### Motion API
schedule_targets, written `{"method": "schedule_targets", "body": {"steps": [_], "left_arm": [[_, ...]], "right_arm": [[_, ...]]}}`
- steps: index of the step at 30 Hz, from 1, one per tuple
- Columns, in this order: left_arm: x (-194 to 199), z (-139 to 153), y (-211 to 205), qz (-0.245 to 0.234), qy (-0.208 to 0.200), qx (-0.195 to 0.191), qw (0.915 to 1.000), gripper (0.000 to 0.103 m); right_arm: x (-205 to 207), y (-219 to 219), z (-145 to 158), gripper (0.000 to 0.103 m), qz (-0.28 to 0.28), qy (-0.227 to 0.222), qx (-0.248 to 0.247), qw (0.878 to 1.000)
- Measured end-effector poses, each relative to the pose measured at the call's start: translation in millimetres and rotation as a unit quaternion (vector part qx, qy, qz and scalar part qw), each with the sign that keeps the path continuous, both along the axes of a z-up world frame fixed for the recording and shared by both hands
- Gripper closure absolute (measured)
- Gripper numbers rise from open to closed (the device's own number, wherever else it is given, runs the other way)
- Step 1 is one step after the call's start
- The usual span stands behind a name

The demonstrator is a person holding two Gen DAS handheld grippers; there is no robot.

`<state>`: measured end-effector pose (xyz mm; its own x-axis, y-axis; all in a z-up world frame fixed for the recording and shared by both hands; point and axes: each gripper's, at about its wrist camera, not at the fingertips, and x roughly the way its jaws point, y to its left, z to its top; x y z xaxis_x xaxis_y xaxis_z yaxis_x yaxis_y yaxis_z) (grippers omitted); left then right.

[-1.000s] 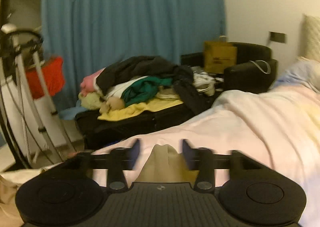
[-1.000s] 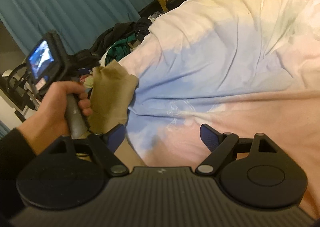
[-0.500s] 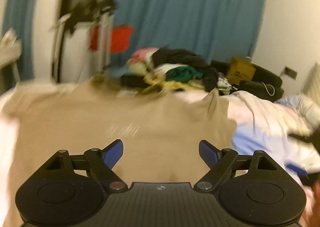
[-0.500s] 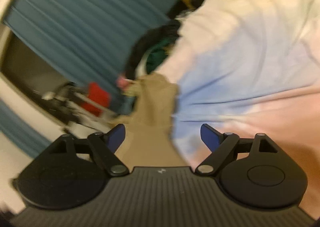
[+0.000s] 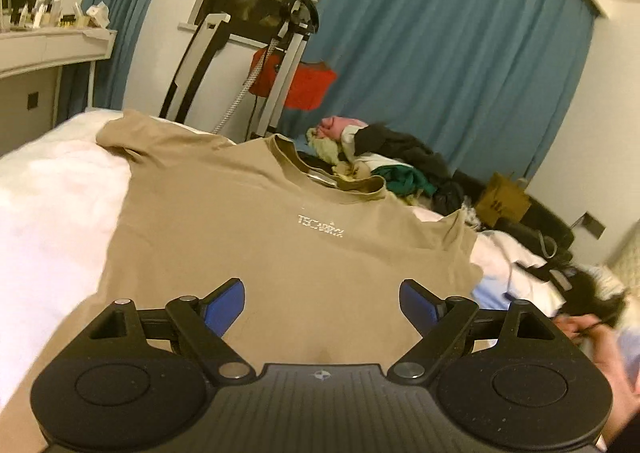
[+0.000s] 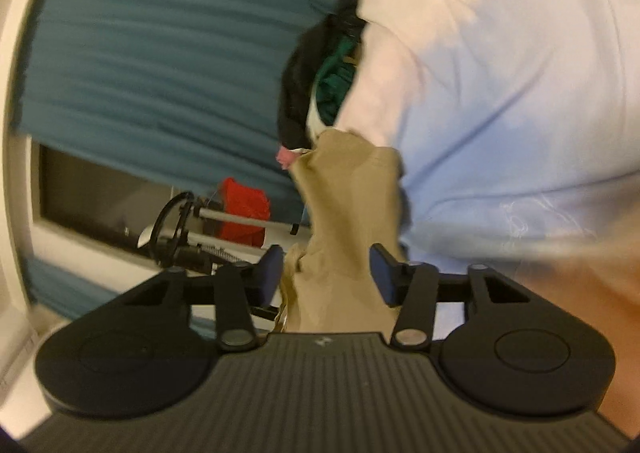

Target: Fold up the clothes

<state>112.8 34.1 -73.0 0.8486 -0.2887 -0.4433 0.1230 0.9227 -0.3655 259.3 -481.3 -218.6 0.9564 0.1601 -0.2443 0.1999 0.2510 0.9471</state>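
Observation:
A tan T-shirt (image 5: 260, 237) with a small white logo lies front up and spread out on the bed (image 5: 52, 205), collar towards the far edge. My left gripper (image 5: 322, 305) hovers open over the shirt's lower part with nothing between its pads. In the right wrist view a bunched edge of the same tan shirt (image 6: 348, 193) runs up between the blue pads of my right gripper (image 6: 326, 273). Its jaws are closing around the cloth, with thin gaps still showing. That view is blurred.
A pile of mixed clothes (image 5: 384, 157) sits beyond the bed, before a blue curtain (image 5: 440, 53). A metal exercise frame (image 5: 288, 53) with a red cloth (image 5: 308, 87) stands behind the shirt. A brown paper bag (image 5: 504, 201) and a person's hand (image 5: 592, 333) are at right.
The left gripper let go of the shirt, opened and swung left, so the shirt now lies spread out. The right gripper rolled, came down onto the shirt's edge and narrowed its jaws.

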Motion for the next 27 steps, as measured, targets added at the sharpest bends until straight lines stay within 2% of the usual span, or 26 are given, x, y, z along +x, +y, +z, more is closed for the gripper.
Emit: {"method": "schedule_targets", "body": {"steps": [6, 10, 11, 12, 13, 14, 16, 20, 25, 27], "left_arm": [[12.0, -23.6, 0.1, -0.001, 0.030, -0.008, 0.9995, 0.017], [19.3, -33.8, 0.1, -0.005, 0.045, -0.015, 0.9989, 0.017], [20.4, -36.4, 0.1, -0.005, 0.048, -0.016, 0.9987, 0.017], [21.5, -37.9, -0.5, -0.007, 0.051, -0.017, 0.9985, 0.017], [22.6, -39.0, -1.3, -0.009, 0.053, -0.019, 0.9984, 0.017], [24.4, -39.6, -2.8, -0.011, 0.054, -0.018, 0.9983, 0.017], [27.0, -39.6, -5.5, -0.012, 0.054, -0.014, 0.9984, 0.017], [23.6, -34.8, -6.6, -0.012, 0.042, -0.011, 0.9990, 0.017], [13.1, -26.5, -4.6, -0.012, 0.034, -0.015, 0.9992, 0.017], [9.3, -22.3, -3.2, -0.013, 0.027, -0.014, 0.9995, 0.017]], "right_arm": [[52.9, -7.8, -28.4, 0.057, -0.014, 0.013, -0.011, 1.000], [71.5, -7.6, -43.4, 0.060, -0.039, -0.015, -0.020, 0.999], [76.1, -6.9, -43.2, 0.064, -0.036, -0.018, -0.029, 0.999], [80.1, -6.1, -42.4, 0.074, -0.032, -0.020, -0.038, 0.999], [83.0, -5.4, -42.0, 0.079, -0.029, -0.019, -0.043, 0.998], [85.2, -4.7, -41.8, 0.093, -0.026, -0.018, -0.045, 0.998], [82.2, -4.0, -39.3, 0.096, -0.032, -0.021, -0.050, 0.998], [48.7, -9.8, -28.0, 0.098, -0.091, -0.047, -0.037, 0.994], [23.2, -9.9, -16.1, 0.098, -0.084, -0.035, -0.063, 0.994], [17.6, -8.6, -17.1, 0.095, -0.075, -0.029, -0.052, 0.995]]}}
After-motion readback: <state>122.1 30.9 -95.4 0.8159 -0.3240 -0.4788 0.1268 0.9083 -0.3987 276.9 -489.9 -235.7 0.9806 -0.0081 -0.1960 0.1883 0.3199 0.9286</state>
